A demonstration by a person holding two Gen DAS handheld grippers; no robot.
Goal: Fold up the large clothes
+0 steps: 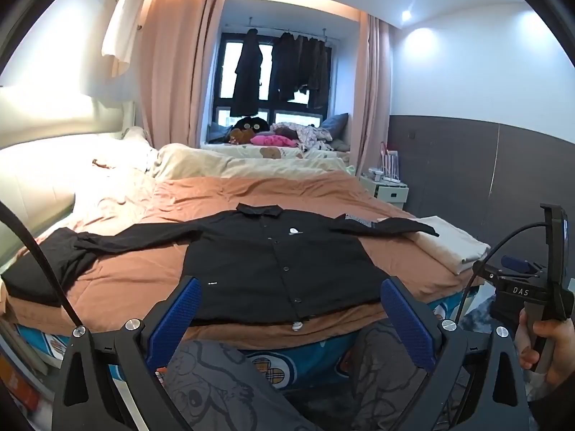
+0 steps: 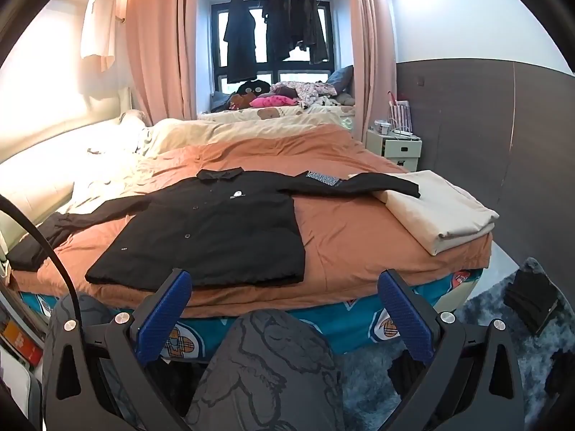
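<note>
Black button-up shirt [image 1: 280, 262] spread face-up on the orange bedspread [image 2: 345, 230], sleeves out; left gripper [image 1: 287, 319] and right gripper [image 2: 284, 309] gape, holding nothing (risk: right sleeve snagging on the folded beige sheet [image 2: 438, 212])

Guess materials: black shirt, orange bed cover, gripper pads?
Black shirt: thin matte woven cloth, lies flat. Orange bed cover: soft matte fabric, creased. Left hand-held gripper finger pads: blue, dotted texture, likely rubber or plastic.

The only legible lettering is "DAS", white on the black body of the right gripper [image 1: 521, 291].
</note>
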